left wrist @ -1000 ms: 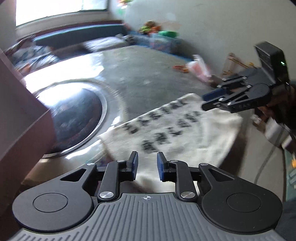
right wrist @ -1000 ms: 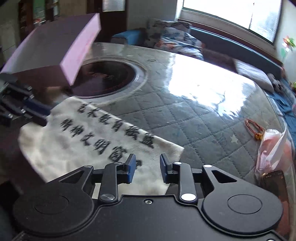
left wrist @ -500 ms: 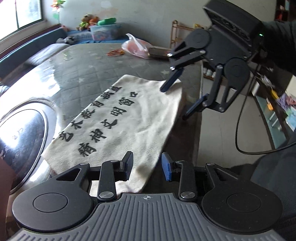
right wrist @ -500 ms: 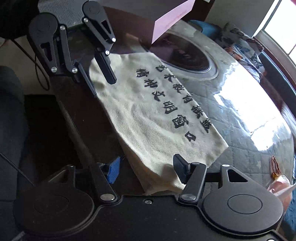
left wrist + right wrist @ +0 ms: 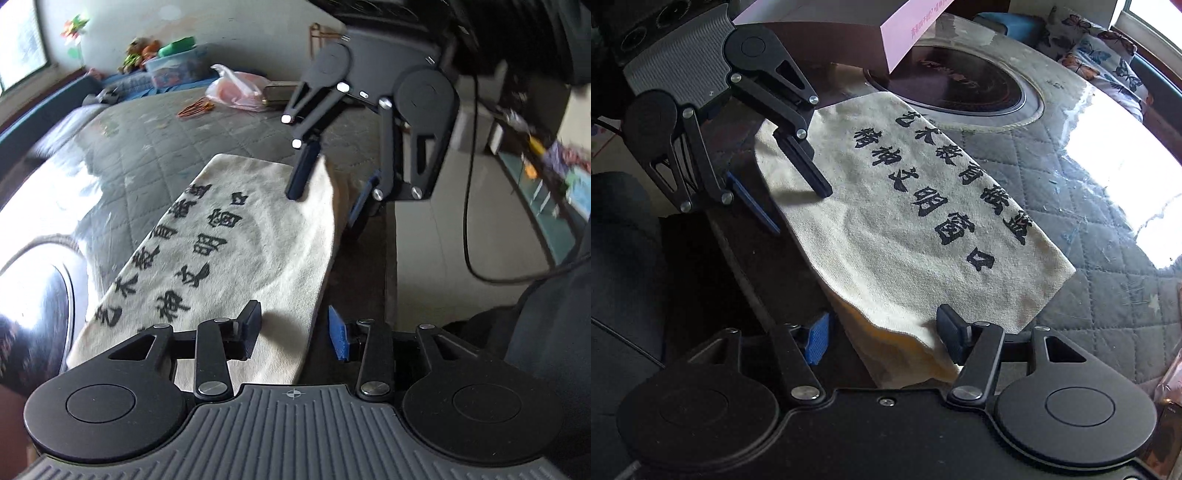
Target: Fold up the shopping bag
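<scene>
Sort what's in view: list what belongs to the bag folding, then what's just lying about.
Job:
- bag, flat on the table's near edge
- left gripper, jaws opening astride that edge
- right gripper, open astride the same edge

Lying about:
- pink box
- plastic sack
- orange bands
- bin

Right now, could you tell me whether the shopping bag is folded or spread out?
Folded: the shopping bag lies as a narrow strip on the table, with stacked layers showing at its near end.

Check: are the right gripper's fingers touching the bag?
Cannot tell. In the right wrist view the right gripper straddles the bag's near edge; neither view shows contact or gap plainly.
</scene>
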